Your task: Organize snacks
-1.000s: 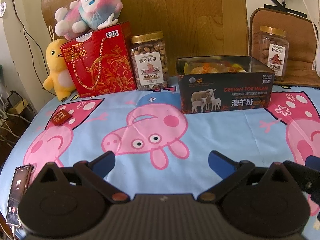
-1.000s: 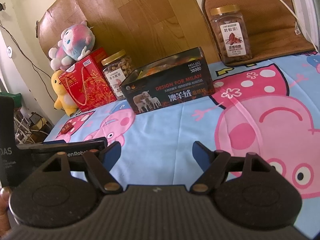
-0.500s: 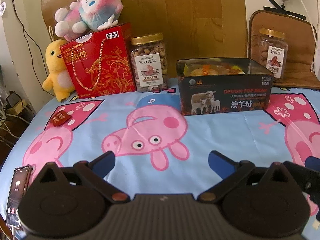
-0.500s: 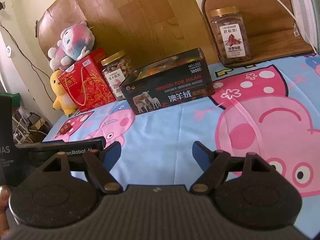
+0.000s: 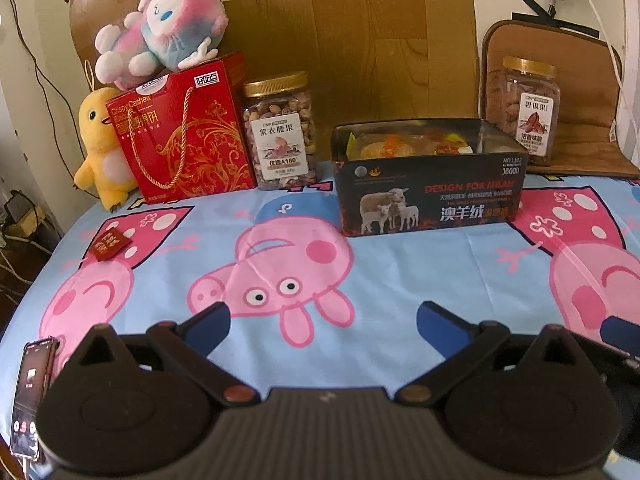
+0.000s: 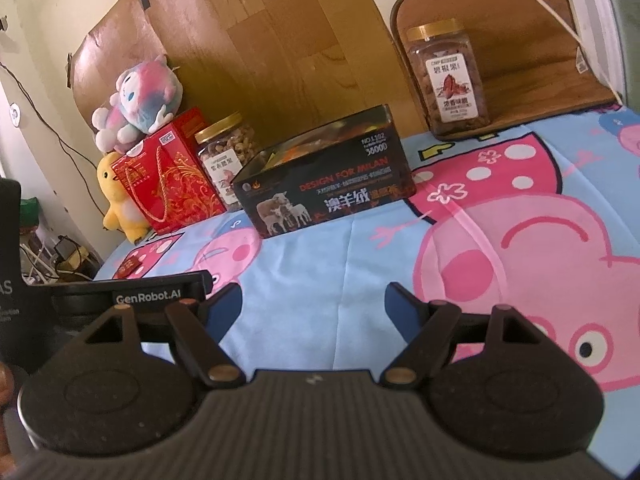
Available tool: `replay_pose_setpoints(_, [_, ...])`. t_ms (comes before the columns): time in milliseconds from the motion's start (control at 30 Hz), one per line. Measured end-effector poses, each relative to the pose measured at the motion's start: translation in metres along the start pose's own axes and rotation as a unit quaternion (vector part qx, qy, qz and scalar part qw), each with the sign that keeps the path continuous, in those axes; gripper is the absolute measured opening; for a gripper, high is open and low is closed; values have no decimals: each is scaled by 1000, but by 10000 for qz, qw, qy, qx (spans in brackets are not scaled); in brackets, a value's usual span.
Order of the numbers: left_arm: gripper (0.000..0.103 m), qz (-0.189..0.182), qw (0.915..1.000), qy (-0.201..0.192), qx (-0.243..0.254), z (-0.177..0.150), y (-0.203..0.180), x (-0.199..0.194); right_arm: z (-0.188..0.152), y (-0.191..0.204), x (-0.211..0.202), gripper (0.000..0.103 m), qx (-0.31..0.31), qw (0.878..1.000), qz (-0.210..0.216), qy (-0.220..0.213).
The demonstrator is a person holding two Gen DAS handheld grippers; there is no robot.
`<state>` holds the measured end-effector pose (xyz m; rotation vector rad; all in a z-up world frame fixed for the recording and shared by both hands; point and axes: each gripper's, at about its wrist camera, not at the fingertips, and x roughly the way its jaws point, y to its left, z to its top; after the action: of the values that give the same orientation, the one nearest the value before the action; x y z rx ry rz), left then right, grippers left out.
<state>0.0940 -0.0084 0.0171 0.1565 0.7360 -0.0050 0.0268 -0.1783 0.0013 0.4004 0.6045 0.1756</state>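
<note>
Looking out over a tabletop covered in a light blue cloth printed with big pink cartoon pigs [image 5: 392, 280], both tools hang above its near edge. The left gripper [image 5: 322, 322] has its blue-tipped jaws spread wide with nothing between them, only cloth beneath. The right gripper [image 6: 314, 304] is the same story: jaws well apart, empty.

Along the back of the table runs the line-up. A yellow plush duck [image 5: 100, 156] stands at the far left, just beside a red cardboard gift box with a gold rope handle [image 5: 184, 136], and a pink-and-blue plush toy [image 5: 164, 36] lies on top of that box. Next comes a clear plastic jar of nuts with a gold lid [image 5: 280, 132], touching or nearly touching the red box. Further right sits an open black rectangular tin printed with sheep [image 5: 430, 184], colourful packets inside it. A second gold-lidded clear jar [image 5: 524, 108] stands well to the right on a brown cushion [image 5: 580, 80].

One small dark red packet [image 5: 109, 245] lies alone on the cloth at the left, well apart from the tin. A smartphone [image 5: 30, 400] with a lit screen rests at the near left edge. Behind everything, wood-grain panelling [image 5: 360, 32] leans against a cream wall with cables trailing down.
</note>
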Motion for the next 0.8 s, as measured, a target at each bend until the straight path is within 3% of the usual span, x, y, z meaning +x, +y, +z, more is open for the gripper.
replay_pose_setpoints(800, [103,-104,9999,-11,120,4,-9,-5,0,-1,-6,80,-37,9999,12,-113])
